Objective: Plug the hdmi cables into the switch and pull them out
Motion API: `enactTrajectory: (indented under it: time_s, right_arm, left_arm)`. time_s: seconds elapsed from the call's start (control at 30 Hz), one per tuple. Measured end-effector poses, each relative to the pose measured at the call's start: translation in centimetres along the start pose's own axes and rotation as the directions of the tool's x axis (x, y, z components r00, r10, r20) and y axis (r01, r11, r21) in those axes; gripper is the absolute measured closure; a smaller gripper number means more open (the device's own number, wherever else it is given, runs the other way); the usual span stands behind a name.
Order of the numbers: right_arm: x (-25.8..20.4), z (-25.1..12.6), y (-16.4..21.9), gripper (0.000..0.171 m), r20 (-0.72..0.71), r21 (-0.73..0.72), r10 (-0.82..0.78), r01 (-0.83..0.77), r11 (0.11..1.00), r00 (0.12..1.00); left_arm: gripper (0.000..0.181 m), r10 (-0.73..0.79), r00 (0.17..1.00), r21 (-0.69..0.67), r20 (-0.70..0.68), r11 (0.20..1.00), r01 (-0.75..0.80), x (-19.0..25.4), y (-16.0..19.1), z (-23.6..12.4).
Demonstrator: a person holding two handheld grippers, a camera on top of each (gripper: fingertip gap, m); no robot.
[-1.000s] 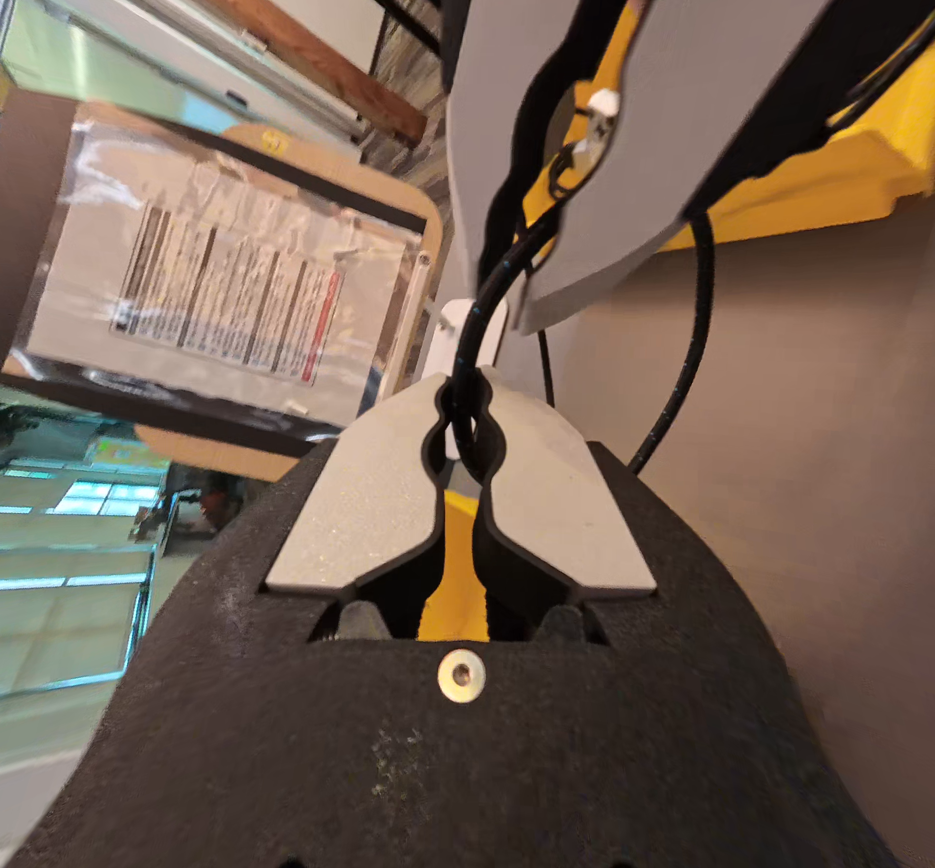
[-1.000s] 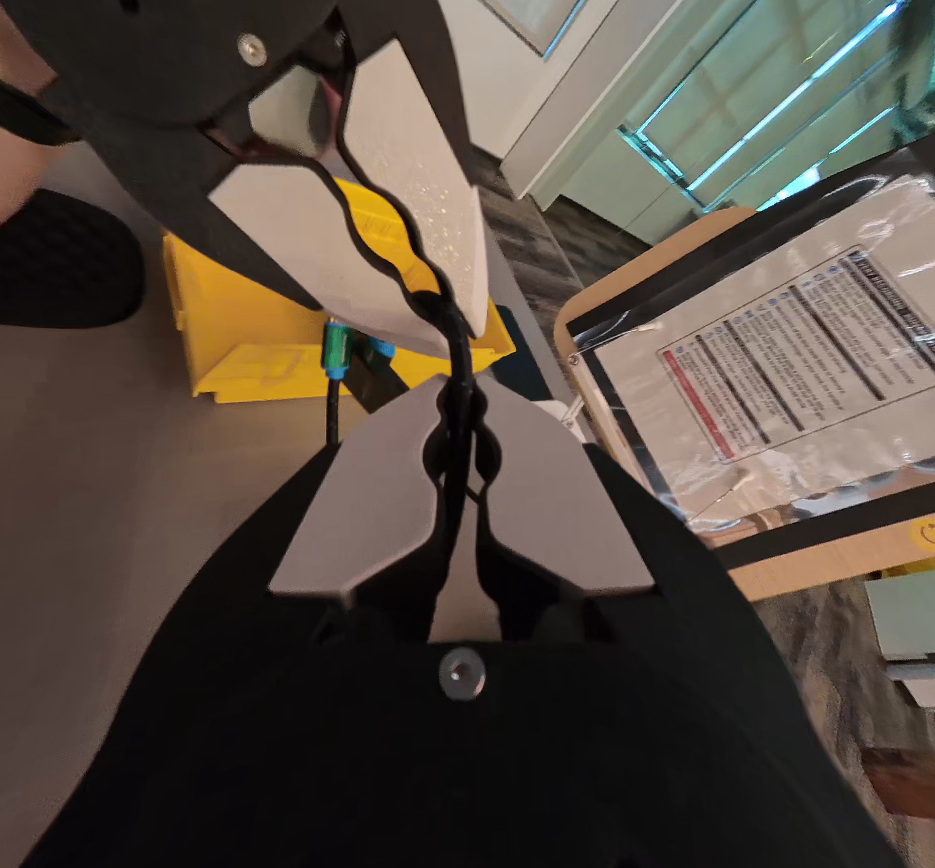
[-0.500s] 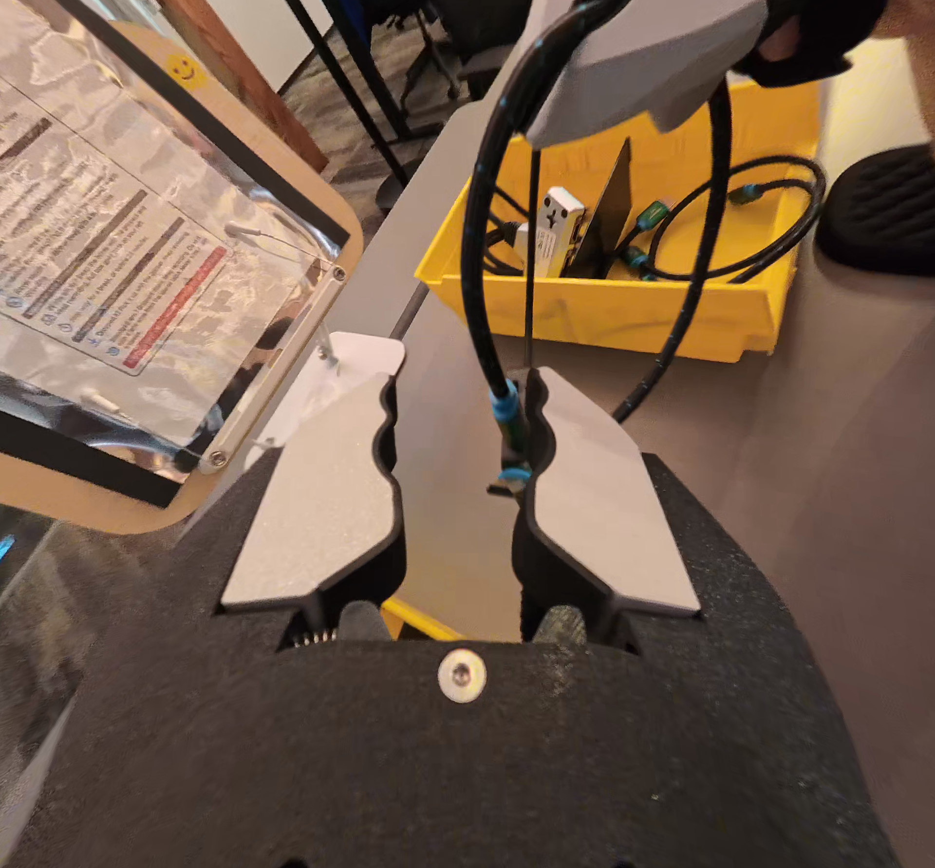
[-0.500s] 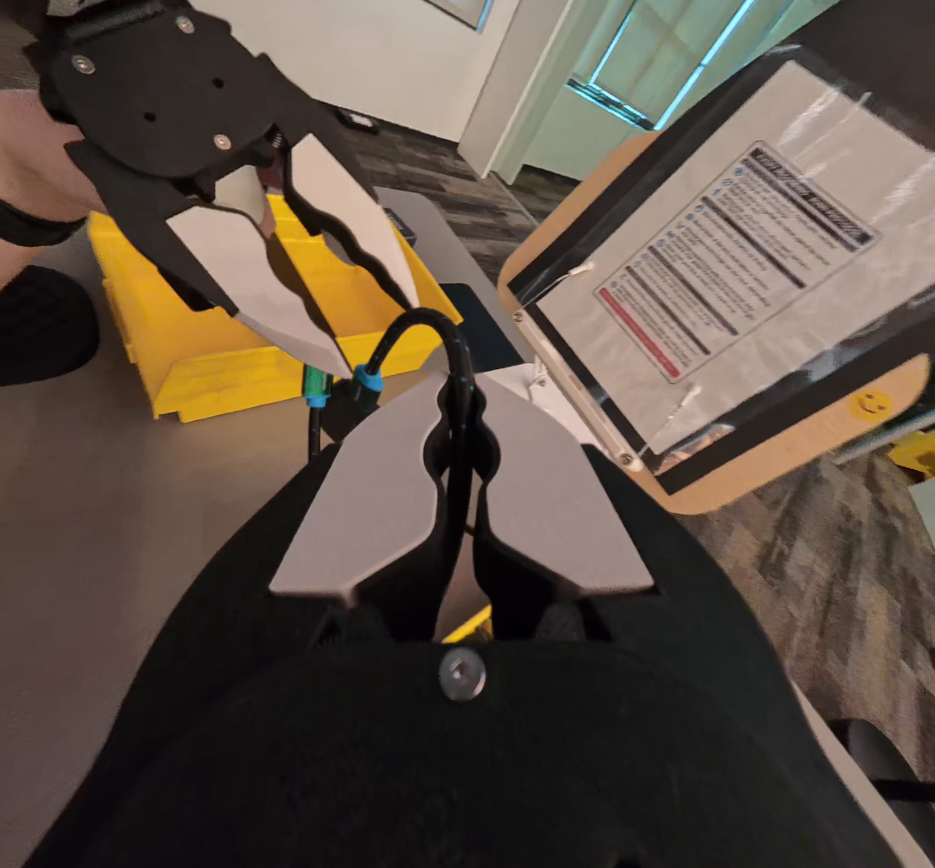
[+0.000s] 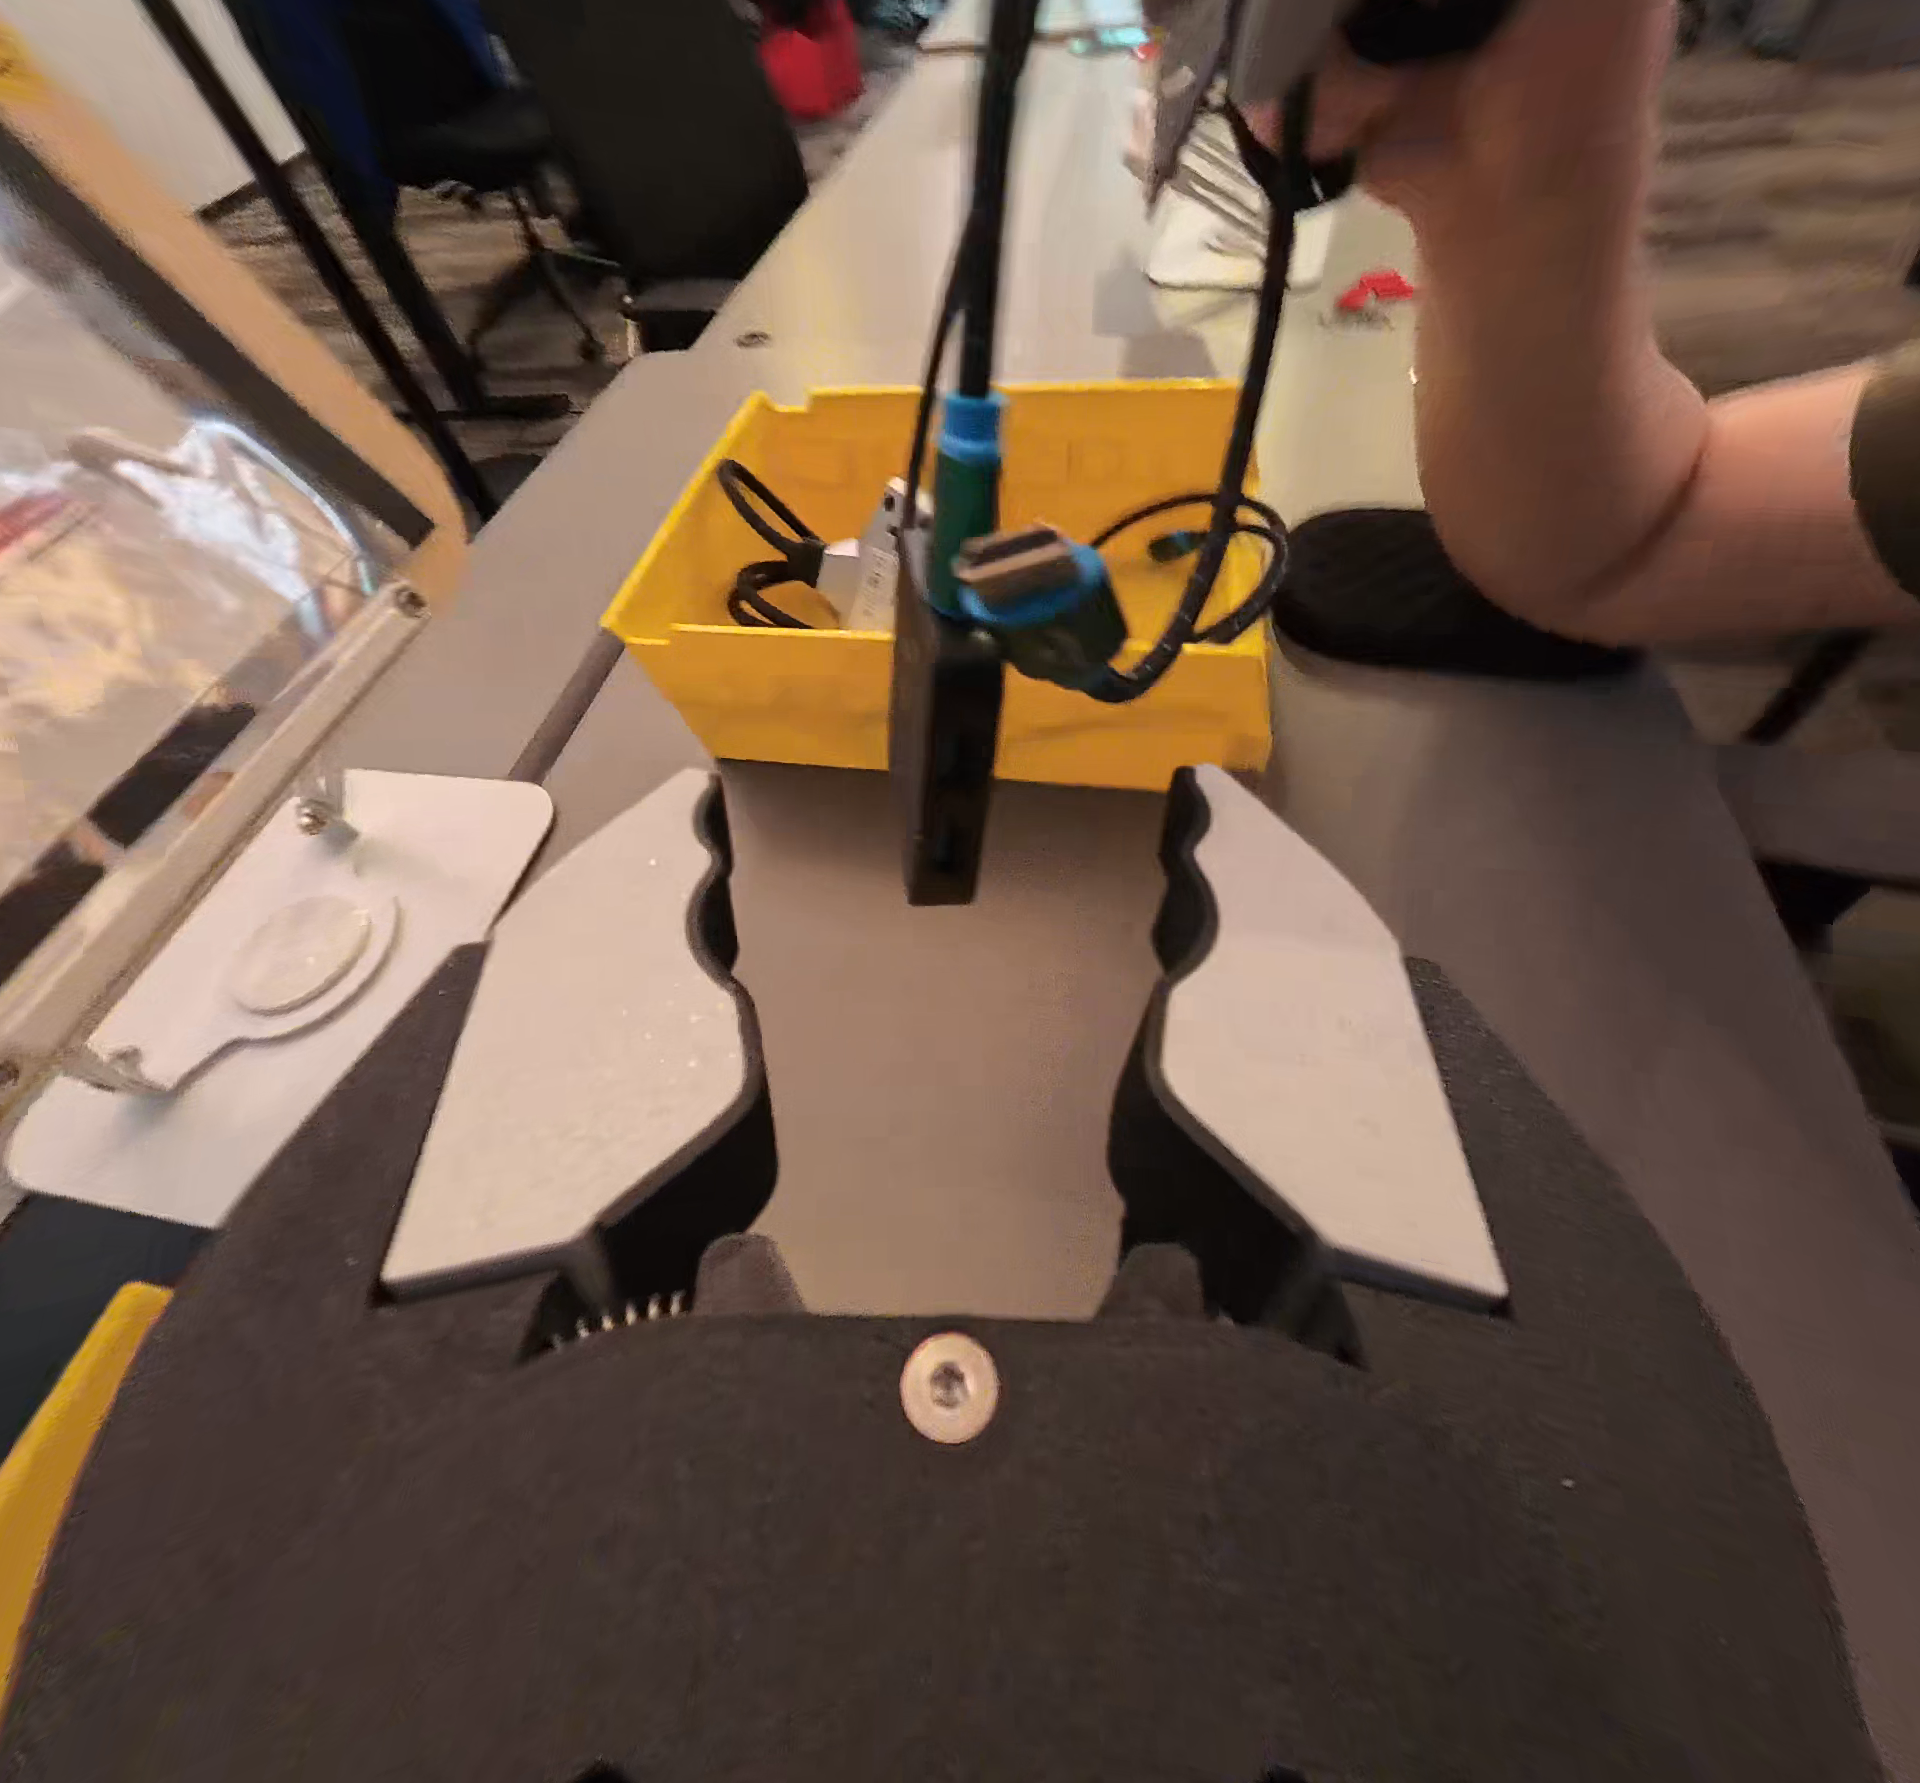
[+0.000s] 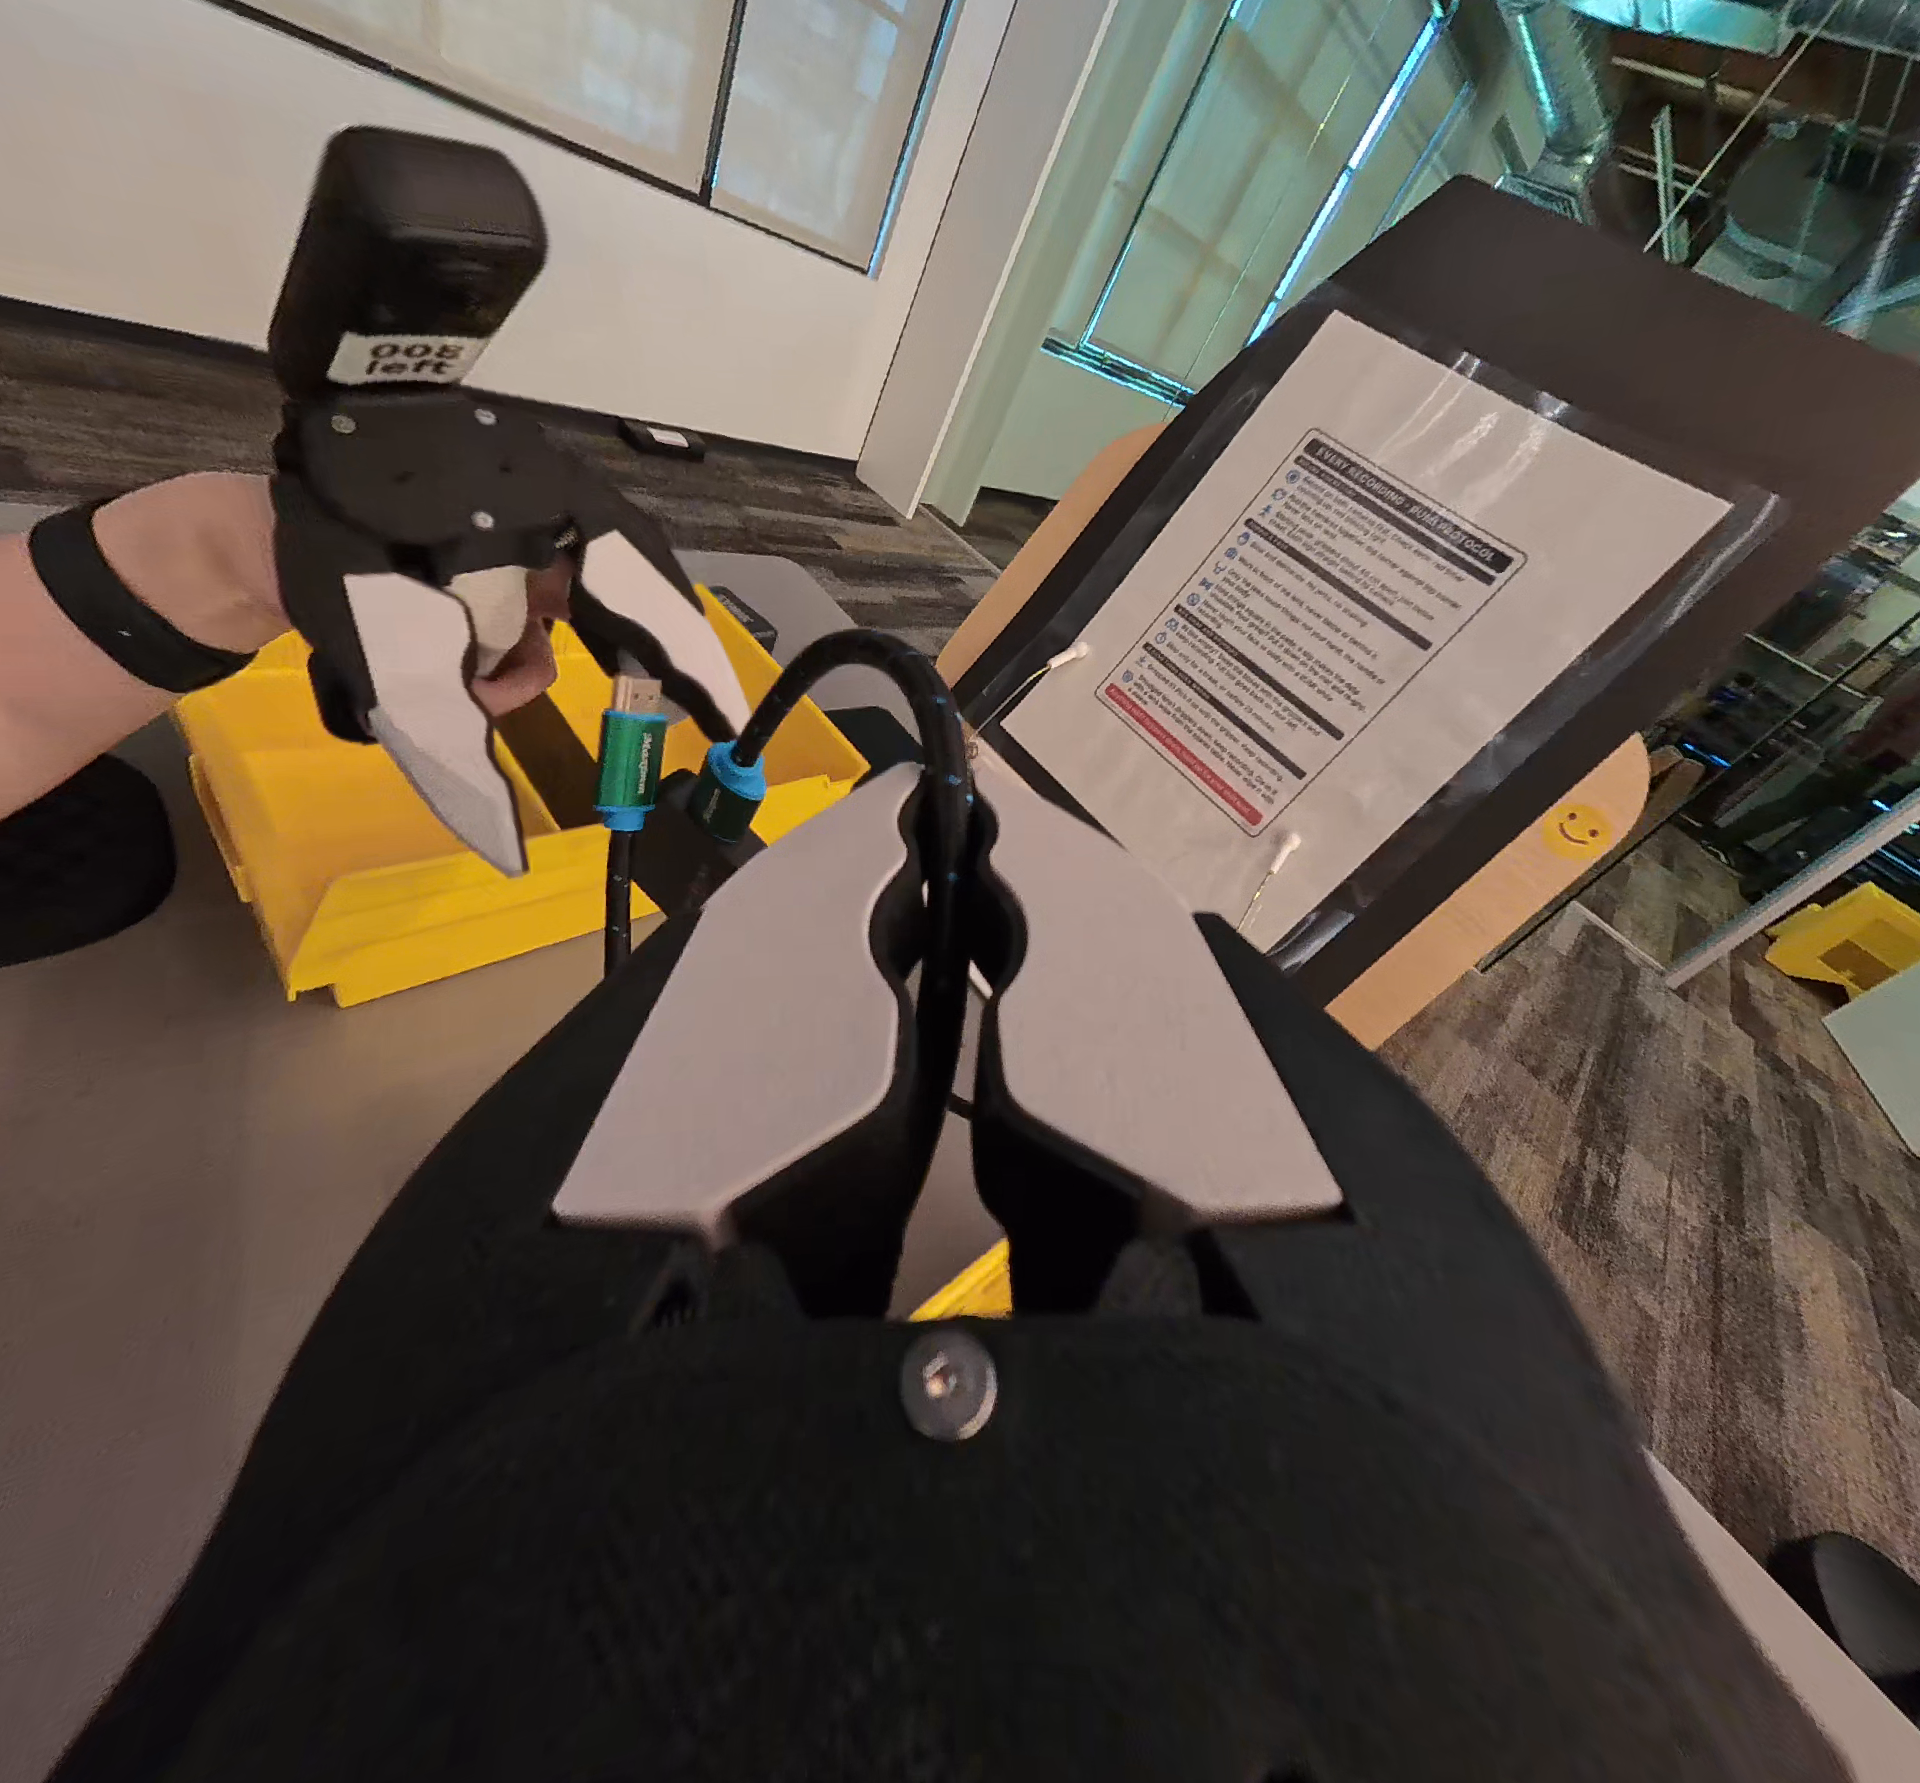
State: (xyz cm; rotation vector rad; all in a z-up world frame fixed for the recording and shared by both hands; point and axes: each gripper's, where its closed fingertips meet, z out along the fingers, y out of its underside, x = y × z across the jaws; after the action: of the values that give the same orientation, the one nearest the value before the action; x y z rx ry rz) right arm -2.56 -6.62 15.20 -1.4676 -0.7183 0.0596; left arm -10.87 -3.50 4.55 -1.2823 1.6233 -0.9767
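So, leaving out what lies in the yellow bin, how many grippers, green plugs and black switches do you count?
Grippers: 2, the left gripper open, the right gripper shut on the cable
Green plugs: 2, the plugged-in plug and the free plug
Black switches: 1, the switch
Total: 5

Lighting: even indoor light, moderately bright; daylight enters through the windows (image 6: 665,19) in the right wrist view. Glare: strong reflections on the plastic-covered sheet (image 5: 156,570). Shadows: soft, faint on the counter (image 5: 935,1058). Blur: far background and raised hand (image 5: 1538,206) smeared. Distortion: wide-angle bending toward all edges.
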Motion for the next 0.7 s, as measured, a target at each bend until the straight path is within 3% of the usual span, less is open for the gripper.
enactTrajectory:
  time_s: [0.07, 0.27, 0.4, 0.47, 0.53, 0.7]
  right_arm:
    - [-0.4, 0.0, -0.1, 0.167, 0.003, -0.002, -0.009, 0.009, 1.000, 1.000]
    - [-1.2, 0.0, -0.6, 0.167, 0.025, 0.010, -0.022, 0.022, 1.000, 0.999]
    - [-1.6, 0.0, -0.6, 0.167, 0.067, 0.023, -0.005, 0.004, 1.000, 0.998]
    - [-1.6, 0.0, -0.7, 0.167, 0.077, 0.036, -0.002, -0.001, 0.999, 0.997]
    - [-1.9, 0.0, -0.7, 0.168, 0.098, 0.036, -0.010, 0.006, 0.999, 0.995]
    - [-3.2, 0.1, -0.3, 0.167, 0.164, 0.007, -0.066, 0.066, 0.998, 0.984]
  left_arm:
    - [0.103, 0.116, 0.991, -0.052, 0.067, 0.992, -0.113, -0.1, 0.5, 0.9]
    - [0.144, 0.383, 0.893, -0.145, 0.237, 0.923, -0.357, -1.5, 1.2, 3.6]
    - [0.152, 0.376, 0.890, -0.025, 0.258, 0.923, -0.383, -0.8, -0.5, 3.7]
    - [0.153, 0.361, 0.898, -0.037, 0.250, 0.931, -0.364, -0.9, -0.3, 3.8]
    - [0.163, 0.360, 0.886, -0.070, 0.294, 0.932, -0.355, -1.9, 0.1, 3.7]
    - [0.167, 0.324, 0.851, -0.068, 0.413, 0.943, -0.326, -4.3, -0.4, 2.1]
